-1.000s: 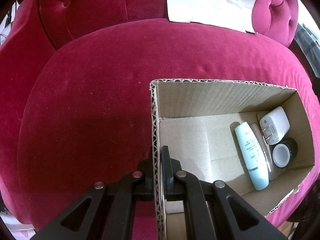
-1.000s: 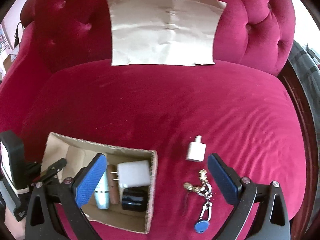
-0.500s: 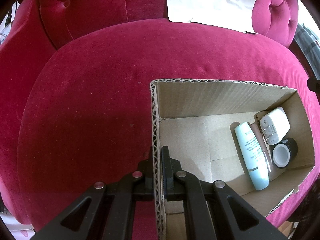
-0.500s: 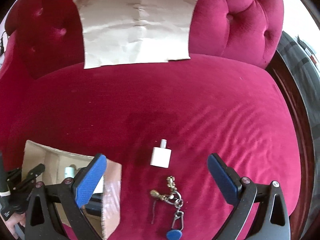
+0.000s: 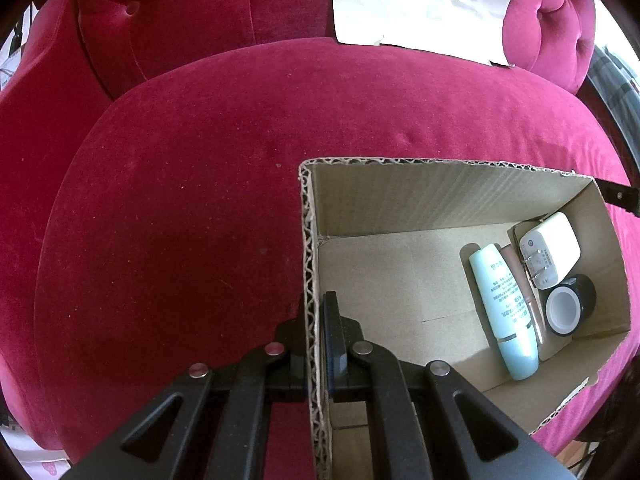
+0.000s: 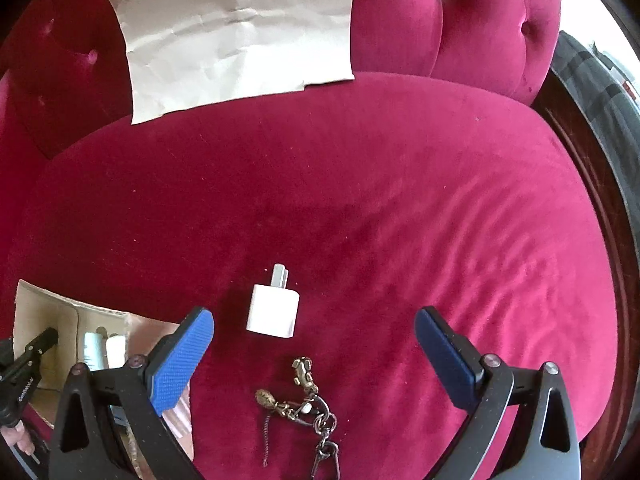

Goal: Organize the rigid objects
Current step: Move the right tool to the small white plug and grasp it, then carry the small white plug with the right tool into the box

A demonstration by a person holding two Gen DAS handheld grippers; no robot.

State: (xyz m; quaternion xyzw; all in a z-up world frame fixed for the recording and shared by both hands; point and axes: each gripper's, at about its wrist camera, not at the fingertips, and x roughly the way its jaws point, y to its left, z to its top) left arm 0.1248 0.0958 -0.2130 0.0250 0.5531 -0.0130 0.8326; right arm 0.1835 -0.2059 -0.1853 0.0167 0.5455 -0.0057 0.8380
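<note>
Since a second ago the right gripper [image 6: 314, 350] has swung away from the cardboard box [image 5: 452, 196] and down toward the seat cushion [image 6: 360, 200], so the small white plug adapter [image 6: 273, 315] now sits just ahead of its jaws, which stand wide apart and empty. Likely next pick: adapter or the keychain [image 6: 304, 404] just behind it. Adapter lies flat, prongs pointing away, clean white cube. Left gripper [image 5: 316, 320] has not moved; its jaws are clamped together on the box wall. Inside: pale bottle [image 5: 502, 308], white charger [image 5: 550, 256], black jar [image 5: 570, 310].
</note>
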